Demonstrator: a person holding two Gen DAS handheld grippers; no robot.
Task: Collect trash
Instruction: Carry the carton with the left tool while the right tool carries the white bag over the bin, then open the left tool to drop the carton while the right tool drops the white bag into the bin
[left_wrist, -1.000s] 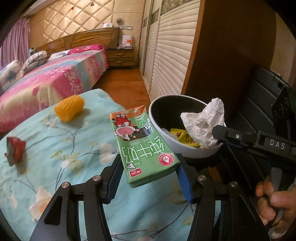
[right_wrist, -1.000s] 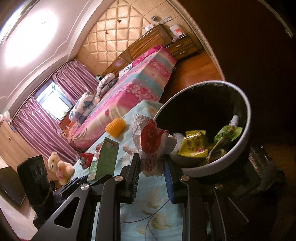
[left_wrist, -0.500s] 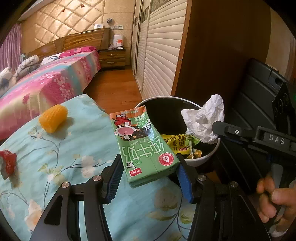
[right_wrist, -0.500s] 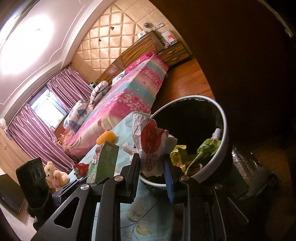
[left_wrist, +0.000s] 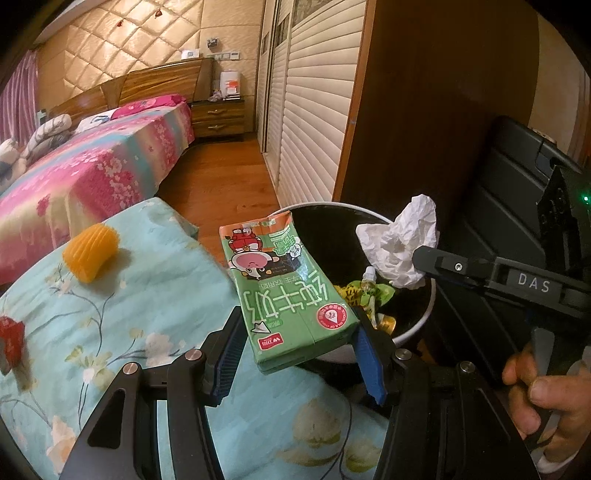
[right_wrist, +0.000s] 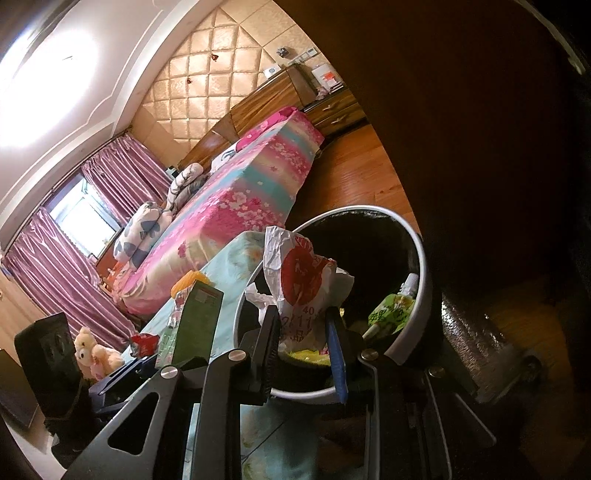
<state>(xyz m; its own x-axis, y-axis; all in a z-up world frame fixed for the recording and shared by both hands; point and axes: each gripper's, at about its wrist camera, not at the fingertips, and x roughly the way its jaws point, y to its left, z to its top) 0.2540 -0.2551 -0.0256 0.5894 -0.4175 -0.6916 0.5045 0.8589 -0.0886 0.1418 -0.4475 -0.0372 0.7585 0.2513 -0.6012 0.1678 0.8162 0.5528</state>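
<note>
Drop step: left gripper (left_wrist: 297, 349) clamps carton (left_wrist: 286, 286), right gripper (right_wrist: 303, 350) clamps wrapper (right_wrist: 301, 280) over bin (right_wrist: 424, 280); next, part fingers over the opening.

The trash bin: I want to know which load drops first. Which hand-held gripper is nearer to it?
Right. The right hand-held gripper holds its crumpled wrapper over the trash bin; the left hand-held gripper holds the green carton at the near rim.
</note>
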